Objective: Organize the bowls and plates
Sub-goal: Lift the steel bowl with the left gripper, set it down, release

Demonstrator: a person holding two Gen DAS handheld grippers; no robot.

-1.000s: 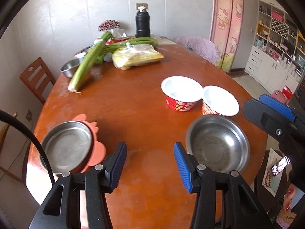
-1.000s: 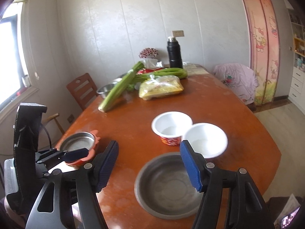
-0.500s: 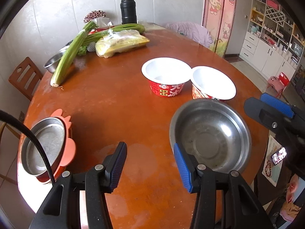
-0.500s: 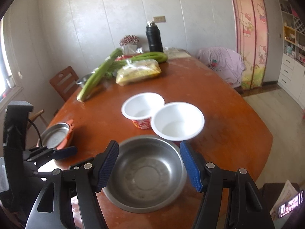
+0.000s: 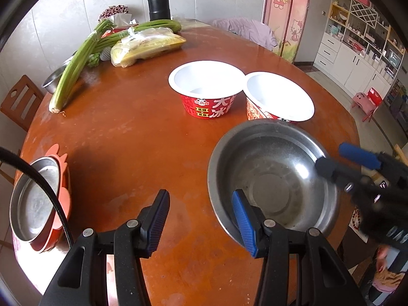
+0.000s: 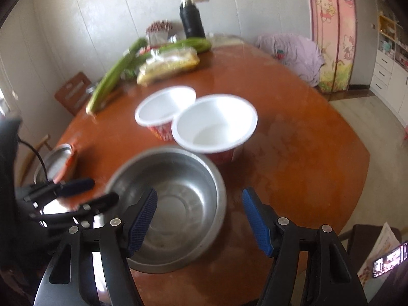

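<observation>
Empty steel bowl [image 5: 272, 178] upright near two white-lined red paper bowls [image 5: 206, 89].

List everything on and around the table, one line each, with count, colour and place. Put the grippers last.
steel basin: 1, silver, near table edge, between the grippers
noodle bowls: 2, white inside, red outside, side by side behind the basin
steel plate: 1, silver, on an orange plate at the left edge
celery: 1 bunch, green, far left of table
bagged food: 1, yellow, beside the celery
flask: 1, black, far end by the wall
table: 1, reddish-brown, round
chair: 1, brown wood, left of table
left gripper: blue pads, open, one finger over the basin rim
right gripper: blue pads, jaws opening, astride the basin's right rim
</observation>
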